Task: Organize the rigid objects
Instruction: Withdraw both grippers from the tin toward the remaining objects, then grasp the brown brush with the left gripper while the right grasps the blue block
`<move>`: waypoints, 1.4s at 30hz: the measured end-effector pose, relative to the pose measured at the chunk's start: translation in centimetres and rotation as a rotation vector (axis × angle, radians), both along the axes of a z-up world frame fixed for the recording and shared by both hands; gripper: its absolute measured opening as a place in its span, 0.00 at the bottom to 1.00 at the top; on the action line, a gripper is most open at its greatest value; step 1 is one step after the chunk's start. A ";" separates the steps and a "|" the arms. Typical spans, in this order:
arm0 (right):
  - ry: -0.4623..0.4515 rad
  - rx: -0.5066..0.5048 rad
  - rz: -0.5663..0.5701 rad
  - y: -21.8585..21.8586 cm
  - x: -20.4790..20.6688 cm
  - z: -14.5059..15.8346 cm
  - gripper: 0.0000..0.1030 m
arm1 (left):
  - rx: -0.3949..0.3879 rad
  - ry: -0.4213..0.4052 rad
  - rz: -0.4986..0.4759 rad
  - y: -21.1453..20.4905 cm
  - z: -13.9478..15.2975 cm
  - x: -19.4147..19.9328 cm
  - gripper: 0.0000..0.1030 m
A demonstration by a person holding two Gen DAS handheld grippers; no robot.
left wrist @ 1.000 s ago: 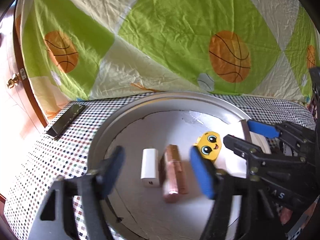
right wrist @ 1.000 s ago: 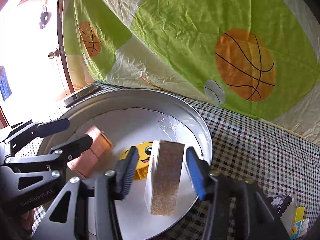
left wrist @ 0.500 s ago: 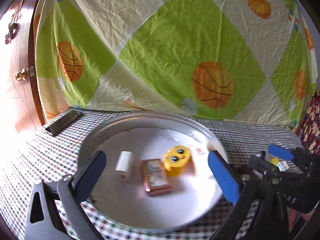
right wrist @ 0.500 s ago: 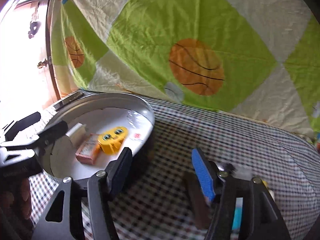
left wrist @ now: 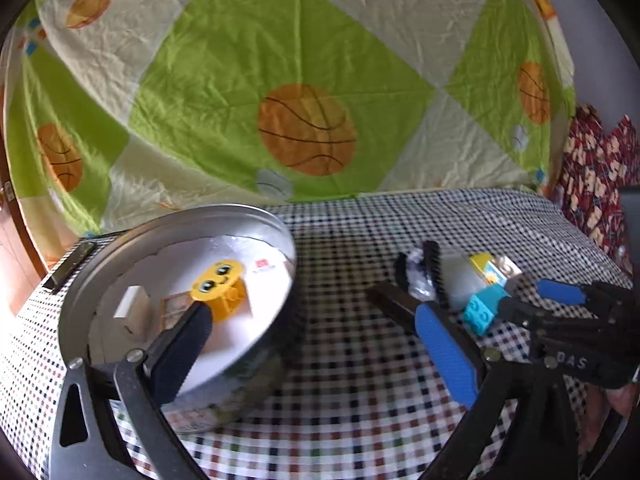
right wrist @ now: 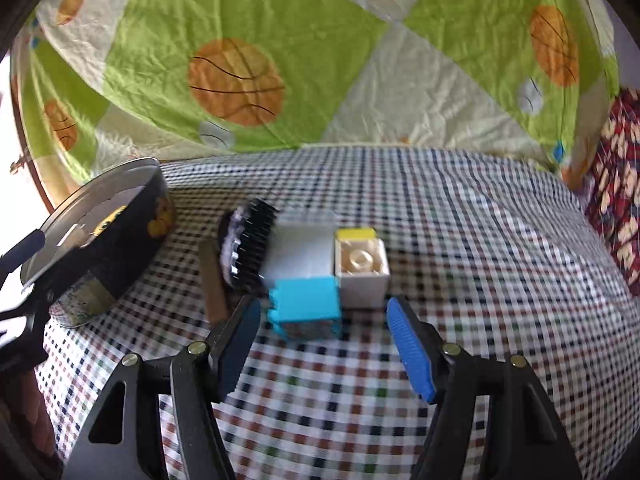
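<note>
My right claw [right wrist: 324,344] hung wide with nothing between its blue pads, low over the checked cloth [right wrist: 460,240] of the worktop. Just ahead of it lay the cyan brick [right wrist: 306,308], studs on its side, right in line with the gap. Touching that at the back right was the cream brick [right wrist: 362,268], one round stud on top, and a yellow piece [right wrist: 356,234] behind it. A pale grey block [right wrist: 300,252] sat against the cyan brick's far side. Left of that cluster lay a black comb-like brush [right wrist: 250,246] and a brown strip [right wrist: 214,284], blurred, so I could not tell more.

My left claw [left wrist: 312,340] gaped wide too, gripping nothing, one finger over the tin's near edge and the blue pad out over the cloth. From that side the same cluster showed at the right, the cyan brick [left wrist: 482,312] nearest my right claw [left wrist: 528,300], whose dark fingers reached in from the right.

Farther left sat the round metal tin [left wrist: 100,276], white inside. In it were the yellow smiley block [left wrist: 218,284], a brown-framed box [left wrist: 174,308] beside it, and a white block [left wrist: 130,306] nearer the left wall. A dark flat bar [left wrist: 68,268] rested beyond the tin at the worktop's edge. Behind everything hung the basketball-print sheet [left wrist: 304,128].
</note>
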State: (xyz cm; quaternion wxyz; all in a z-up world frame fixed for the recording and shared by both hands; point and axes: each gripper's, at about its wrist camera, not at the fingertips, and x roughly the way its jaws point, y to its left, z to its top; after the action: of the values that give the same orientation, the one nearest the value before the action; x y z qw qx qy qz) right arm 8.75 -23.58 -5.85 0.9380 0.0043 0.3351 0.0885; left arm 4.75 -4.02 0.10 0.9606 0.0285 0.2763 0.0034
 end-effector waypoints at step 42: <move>0.033 0.122 -0.003 -3.2 1.7 -0.2 0.46 | -0.049 0.225 -0.163 -6.6 -3.9 4.7 0.71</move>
State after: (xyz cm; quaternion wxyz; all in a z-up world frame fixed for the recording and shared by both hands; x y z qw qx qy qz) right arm 10.49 -26.74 -6.07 0.9304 0.0637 0.3445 0.1073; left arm 9.45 -10.67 -3.77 0.9210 0.0276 0.3792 -0.0846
